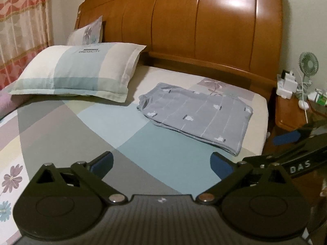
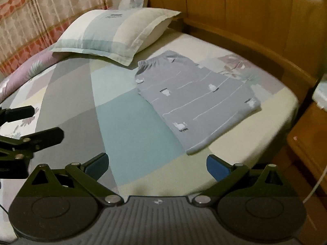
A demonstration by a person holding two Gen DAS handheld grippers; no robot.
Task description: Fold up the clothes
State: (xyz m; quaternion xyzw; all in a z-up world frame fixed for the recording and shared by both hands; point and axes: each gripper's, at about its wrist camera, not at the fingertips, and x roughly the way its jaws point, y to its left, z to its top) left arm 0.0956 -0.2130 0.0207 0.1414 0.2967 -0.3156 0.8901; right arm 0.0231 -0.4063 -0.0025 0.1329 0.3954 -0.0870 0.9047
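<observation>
A: Where does the garment lie, taking the pale blue-and-cream striped pillow point(image 1: 81, 69) as landmark?

B: The grey, soft cotton garment with thin white lines and small white cat prints point(image 1: 194, 114) lies folded flat on the patchwork bedsheet point(image 1: 130, 138), just beside the pillow's near right corner, on the side toward the orange wooden headboard's point(image 1: 204, 24) right end.

A: State of the tools?

B: The left gripper point(image 1: 161, 163) stands with jaws wide apart, nothing between them, on the viewer's side of the pillow. The right gripper point(image 2: 157, 163) is likewise spread and empty, near the garment's closest corner.

A: Handling?

B: Judged light, limp and non-fragile; layers probably slide over one another. Best pinched at the stacked edges or corners, through all layers, so the fold holds.
</observation>
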